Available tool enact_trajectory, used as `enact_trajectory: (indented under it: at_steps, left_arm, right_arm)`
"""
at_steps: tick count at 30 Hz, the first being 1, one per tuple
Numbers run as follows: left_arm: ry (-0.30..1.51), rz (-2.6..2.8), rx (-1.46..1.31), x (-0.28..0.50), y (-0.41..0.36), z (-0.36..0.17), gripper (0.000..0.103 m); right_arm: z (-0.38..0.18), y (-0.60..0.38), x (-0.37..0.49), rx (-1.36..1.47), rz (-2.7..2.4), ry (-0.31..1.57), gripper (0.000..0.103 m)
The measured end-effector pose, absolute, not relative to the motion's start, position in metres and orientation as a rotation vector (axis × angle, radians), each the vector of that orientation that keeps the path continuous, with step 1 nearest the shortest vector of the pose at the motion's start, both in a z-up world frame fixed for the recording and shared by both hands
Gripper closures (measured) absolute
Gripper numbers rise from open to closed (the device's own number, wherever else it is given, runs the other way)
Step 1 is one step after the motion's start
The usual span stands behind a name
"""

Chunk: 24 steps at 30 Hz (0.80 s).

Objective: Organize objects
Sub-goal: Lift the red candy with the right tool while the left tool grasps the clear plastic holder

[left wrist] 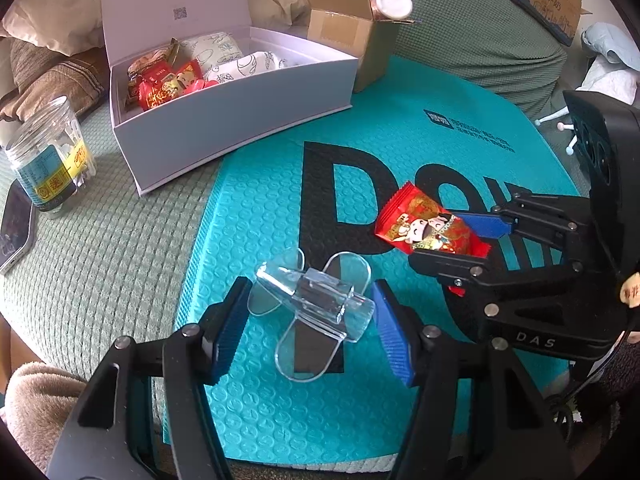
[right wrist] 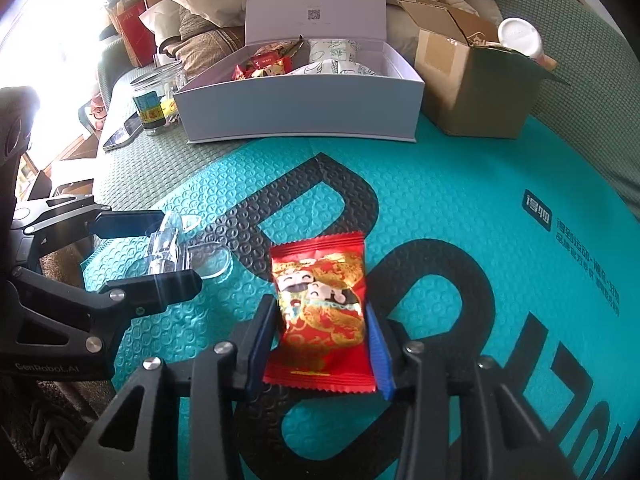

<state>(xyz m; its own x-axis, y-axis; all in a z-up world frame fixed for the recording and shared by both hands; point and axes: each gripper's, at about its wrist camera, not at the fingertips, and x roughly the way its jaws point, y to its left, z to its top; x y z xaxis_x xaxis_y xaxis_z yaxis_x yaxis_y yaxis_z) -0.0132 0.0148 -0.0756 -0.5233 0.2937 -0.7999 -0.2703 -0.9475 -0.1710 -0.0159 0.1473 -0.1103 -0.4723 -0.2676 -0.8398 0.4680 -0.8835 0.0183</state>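
Observation:
A clear plastic clip (left wrist: pixel 316 304) with rounded flaps sits between the blue pads of my left gripper (left wrist: pixel 310 286), which is shut on its tube-shaped middle just above a teal bubble mailer (left wrist: pixel 260 208). In the right wrist view that left gripper (right wrist: pixel 176 248) shows at the left with the clear plastic clip (right wrist: pixel 166 246) in it. My right gripper (right wrist: pixel 318 306) is shut on a red snack packet (right wrist: pixel 320 280) with cartoon figures, pads pressing on both its sides. From the left wrist, the right gripper (left wrist: pixel 438 238) holds the red snack packet (left wrist: pixel 424 228) to the right.
An open white box (left wrist: pixel 240 120) with red sweets and patterned packs stands behind the mailer, lid up. An open cardboard box (left wrist: pixel 340 28) with a white-lidded bottle (left wrist: pixel 394 2) is at its right. A clear jar (left wrist: pixel 48 160) and a phone (left wrist: pixel 16 228) lie left on the green cover.

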Motion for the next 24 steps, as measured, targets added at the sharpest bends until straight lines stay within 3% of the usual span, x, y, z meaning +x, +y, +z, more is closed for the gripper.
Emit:
enact_trajectory:
  at_steps: [24]
  left_arm:
    - [-0.12,2.57,-1.275,0.007,-0.018,-0.036,0.044]
  right_arm:
    - [-0.065,0.122,-0.007,1.218,-2.308,0.271,0.065]
